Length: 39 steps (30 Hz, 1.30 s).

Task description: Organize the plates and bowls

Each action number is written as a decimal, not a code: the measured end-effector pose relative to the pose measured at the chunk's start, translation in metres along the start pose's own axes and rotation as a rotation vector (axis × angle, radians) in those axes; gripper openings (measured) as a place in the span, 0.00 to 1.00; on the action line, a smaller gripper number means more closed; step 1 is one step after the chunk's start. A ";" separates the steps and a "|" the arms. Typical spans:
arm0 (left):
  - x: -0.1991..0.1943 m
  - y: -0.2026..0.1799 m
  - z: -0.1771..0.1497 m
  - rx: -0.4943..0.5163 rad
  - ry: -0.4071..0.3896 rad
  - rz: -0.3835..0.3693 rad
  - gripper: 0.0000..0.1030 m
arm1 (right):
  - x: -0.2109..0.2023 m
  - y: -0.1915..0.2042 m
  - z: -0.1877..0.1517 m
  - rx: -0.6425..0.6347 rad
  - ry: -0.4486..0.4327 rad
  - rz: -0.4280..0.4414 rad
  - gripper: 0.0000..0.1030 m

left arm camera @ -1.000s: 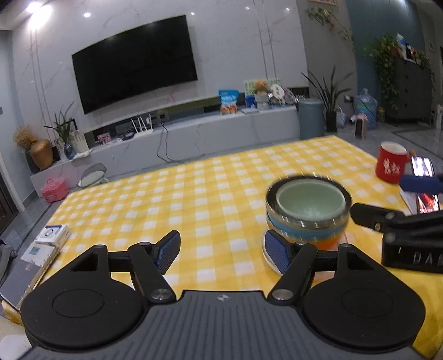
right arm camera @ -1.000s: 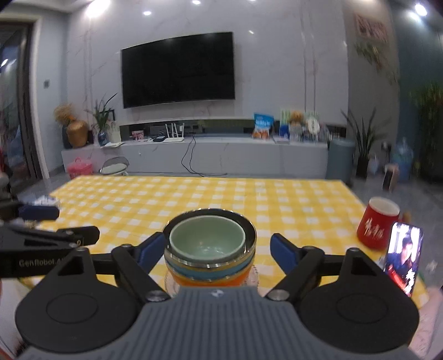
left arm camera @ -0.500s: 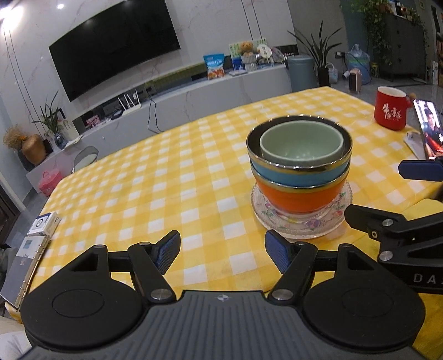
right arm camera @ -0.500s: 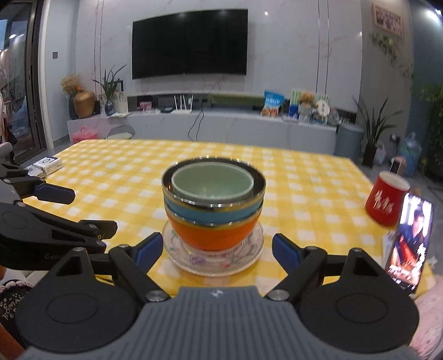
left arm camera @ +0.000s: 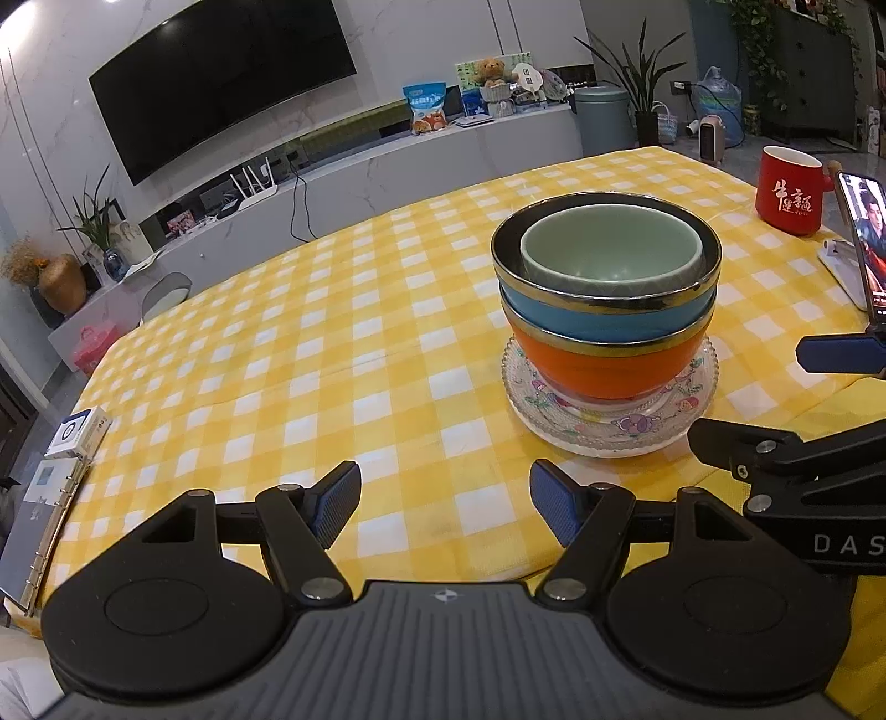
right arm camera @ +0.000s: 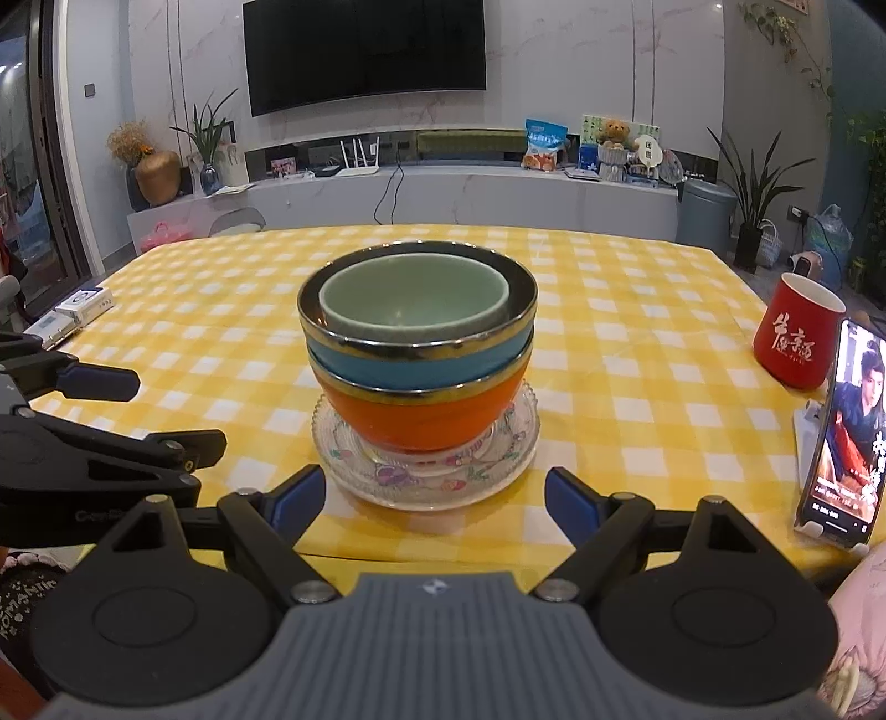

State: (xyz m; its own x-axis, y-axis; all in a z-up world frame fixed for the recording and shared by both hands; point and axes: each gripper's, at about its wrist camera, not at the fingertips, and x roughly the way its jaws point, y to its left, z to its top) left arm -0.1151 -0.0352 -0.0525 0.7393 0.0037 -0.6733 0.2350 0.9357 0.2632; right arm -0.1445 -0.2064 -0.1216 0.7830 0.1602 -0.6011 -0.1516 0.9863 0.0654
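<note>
1. A glossy pale green bowl point(right arm camera: 414, 302) nests in a blue bowl point(right arm camera: 415, 372) with a metallic rim, which sits in an orange bowl point(right arm camera: 422, 423).
2. The stack rests on a clear, beaded glass plate point(right arm camera: 426, 476) with painted flowers.
3. The right gripper point(right arm camera: 434, 498) stands wide open just before the plate; the left gripper point(left arm camera: 444, 501) is open and empty, left of it.
4. A yellow-and-white checked tablecloth point(left arm camera: 310, 354) covers the table; a red mug point(right arm camera: 797, 338) and a propped phone point(right arm camera: 844, 432) stand at the right.
5. Behind, a black television point(right arm camera: 365, 52) hangs on a marble wall.
</note>
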 end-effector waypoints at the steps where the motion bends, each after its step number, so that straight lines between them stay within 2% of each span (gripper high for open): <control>1: -0.001 0.000 0.000 -0.002 -0.001 0.001 0.80 | 0.001 -0.001 0.000 0.003 0.002 -0.001 0.82; 39: -0.002 0.001 -0.001 0.009 -0.001 0.005 0.80 | 0.003 0.000 -0.002 0.004 0.016 -0.003 0.84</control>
State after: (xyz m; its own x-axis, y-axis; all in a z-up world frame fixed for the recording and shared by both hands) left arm -0.1170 -0.0340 -0.0522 0.7411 0.0085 -0.6714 0.2369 0.9323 0.2732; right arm -0.1433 -0.2063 -0.1245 0.7739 0.1562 -0.6137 -0.1468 0.9870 0.0661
